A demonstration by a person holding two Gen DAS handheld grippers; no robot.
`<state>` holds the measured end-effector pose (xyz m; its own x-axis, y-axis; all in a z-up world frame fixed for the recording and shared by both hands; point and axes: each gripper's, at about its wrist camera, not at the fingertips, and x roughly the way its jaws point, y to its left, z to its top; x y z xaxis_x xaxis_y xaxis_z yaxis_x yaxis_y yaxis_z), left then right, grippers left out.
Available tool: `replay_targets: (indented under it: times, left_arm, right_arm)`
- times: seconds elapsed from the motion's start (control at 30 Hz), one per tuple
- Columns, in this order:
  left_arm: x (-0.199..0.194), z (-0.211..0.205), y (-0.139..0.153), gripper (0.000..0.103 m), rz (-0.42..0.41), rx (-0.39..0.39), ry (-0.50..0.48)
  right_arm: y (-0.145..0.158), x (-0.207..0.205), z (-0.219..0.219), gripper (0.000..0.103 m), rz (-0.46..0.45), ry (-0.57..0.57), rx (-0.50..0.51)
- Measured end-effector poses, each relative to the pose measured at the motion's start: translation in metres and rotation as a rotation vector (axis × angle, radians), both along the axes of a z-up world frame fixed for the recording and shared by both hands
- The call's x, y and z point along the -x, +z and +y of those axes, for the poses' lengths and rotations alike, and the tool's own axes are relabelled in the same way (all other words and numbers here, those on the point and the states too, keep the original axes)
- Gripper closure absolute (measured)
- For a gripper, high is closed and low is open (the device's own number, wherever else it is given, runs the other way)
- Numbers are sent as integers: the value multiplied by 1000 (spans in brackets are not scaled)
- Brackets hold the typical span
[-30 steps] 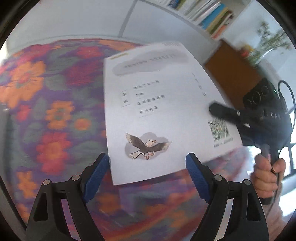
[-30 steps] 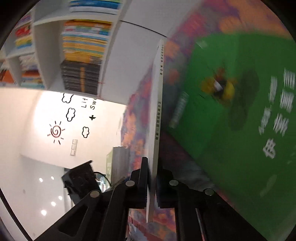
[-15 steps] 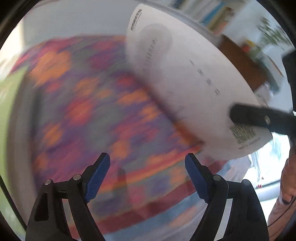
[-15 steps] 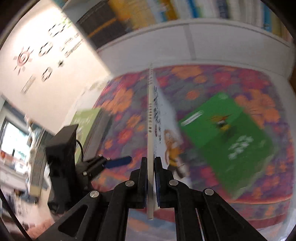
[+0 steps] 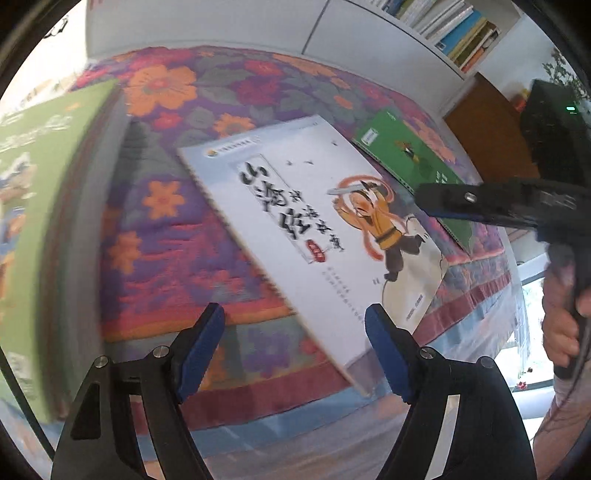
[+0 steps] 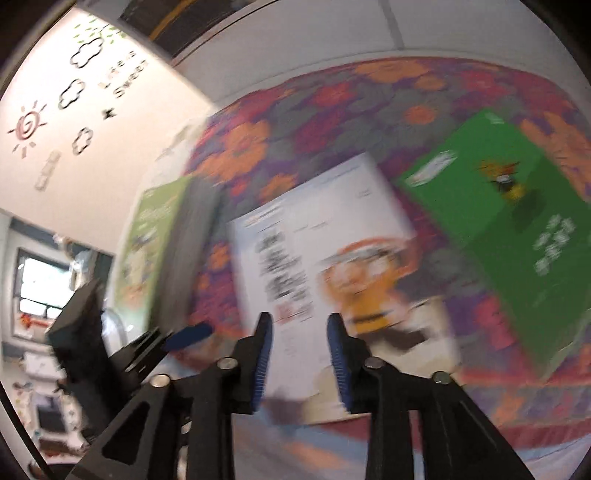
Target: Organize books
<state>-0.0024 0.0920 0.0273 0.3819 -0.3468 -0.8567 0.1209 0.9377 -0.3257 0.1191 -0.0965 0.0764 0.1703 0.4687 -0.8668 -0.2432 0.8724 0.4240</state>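
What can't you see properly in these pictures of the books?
- White book: right wrist view is motion-blurred, so its title is unreadable there.
- Light green book: cut off by the left wrist view's left edge and blurred; its cover cannot be read.
- Dark green book: the right tongs cross its near corner in the left wrist view.
- Shelf books: too small and cut off at the top.

Three books (image 5: 310, 229), one floral cloth (image 5: 177, 229)
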Motion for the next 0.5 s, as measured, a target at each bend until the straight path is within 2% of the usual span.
replay_targets:
  times: [0.13, 0.23, 0.33, 0.5]
  left_arm:
    - [-3, -15, -8, 26, 7, -30, 6]
    - [-7, -21, -9, 25, 5, -31, 0]
    - [-10, -23, -9, 25, 9, -20, -8]
    - [-3, -24, -8, 25, 10, -21, -36]
  right_arm:
    - [-29, -19, -30, 66, 9, -57, 43]
    - [-51, -19, -35, 65, 66, -59, 10]
    - [-49, -14, -36, 56, 52, -59, -44]
    - [-46, 7, -25, 56, 46, -14, -13]
